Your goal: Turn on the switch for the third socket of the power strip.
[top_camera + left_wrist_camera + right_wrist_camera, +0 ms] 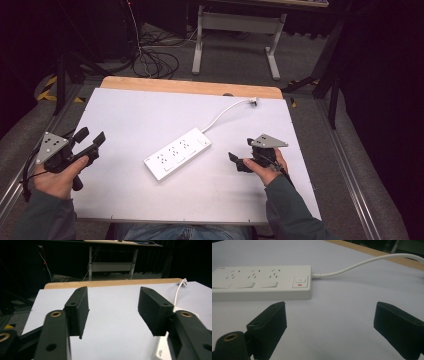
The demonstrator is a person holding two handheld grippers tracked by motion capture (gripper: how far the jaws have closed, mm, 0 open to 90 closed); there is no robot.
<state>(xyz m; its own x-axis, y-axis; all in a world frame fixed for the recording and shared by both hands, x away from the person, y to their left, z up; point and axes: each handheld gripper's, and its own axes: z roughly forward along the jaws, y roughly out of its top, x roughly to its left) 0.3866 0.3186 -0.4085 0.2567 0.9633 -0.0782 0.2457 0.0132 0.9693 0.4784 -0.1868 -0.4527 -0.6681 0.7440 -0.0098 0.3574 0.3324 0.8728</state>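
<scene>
white power strip (177,153) lies between the empty, open left gripper (89,140) and right gripper (235,159)

No legible text on anything in view

A small raised mark is seen at the far left corner of the power strip (262,282) in the right gripper view, but it is too small and blurred to be read. A power symbol is made out on the strip's switch (300,281), at the right end near the cord, with a short red bar beneath it. No lettering, number or brand is found on the strip in the high view (178,152), nor on its near corner in the left gripper view (163,348). Yellow-and-black hazard stripes are seen on the floor (47,87) at the far left of the table.
</scene>
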